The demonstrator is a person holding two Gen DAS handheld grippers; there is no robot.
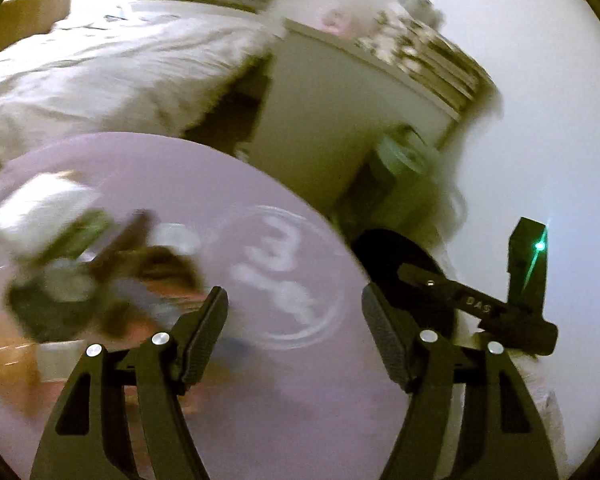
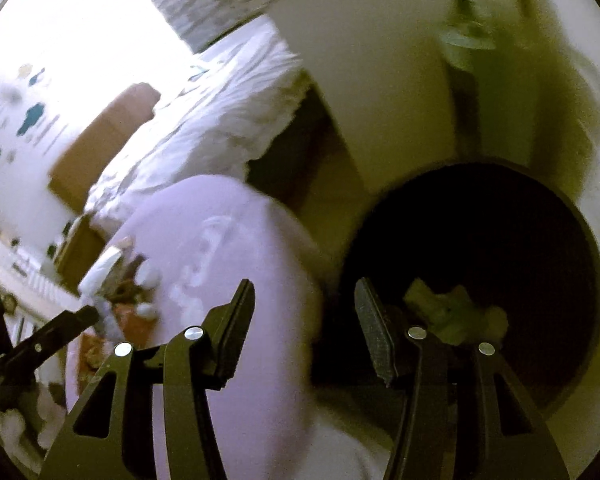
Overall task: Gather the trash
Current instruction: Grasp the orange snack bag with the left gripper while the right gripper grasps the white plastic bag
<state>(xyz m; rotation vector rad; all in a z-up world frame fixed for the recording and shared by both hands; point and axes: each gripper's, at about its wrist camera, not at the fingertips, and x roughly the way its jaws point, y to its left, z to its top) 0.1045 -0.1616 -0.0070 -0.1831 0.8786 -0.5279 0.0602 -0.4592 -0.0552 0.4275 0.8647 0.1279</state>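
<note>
Both jaws of your left gripper [image 1: 294, 316] stand spread and empty over the round lilac table [image 1: 180, 176]; blurred trash [image 1: 80, 264] clutters its left edge. Your right gripper [image 2: 304, 320], also spread and empty, faces the dark bin [image 2: 480, 240] with crumpled paper [image 2: 452, 308] inside. Reaching through that blur risks knocking litter off.

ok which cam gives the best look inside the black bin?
Right wrist. It looks straight into the black bin, whose round opening is mostly in view with pale crumpled trash at the bottom. The left wrist view catches only a dark sliver of it beyond the lilac round table, contents hidden.
</note>
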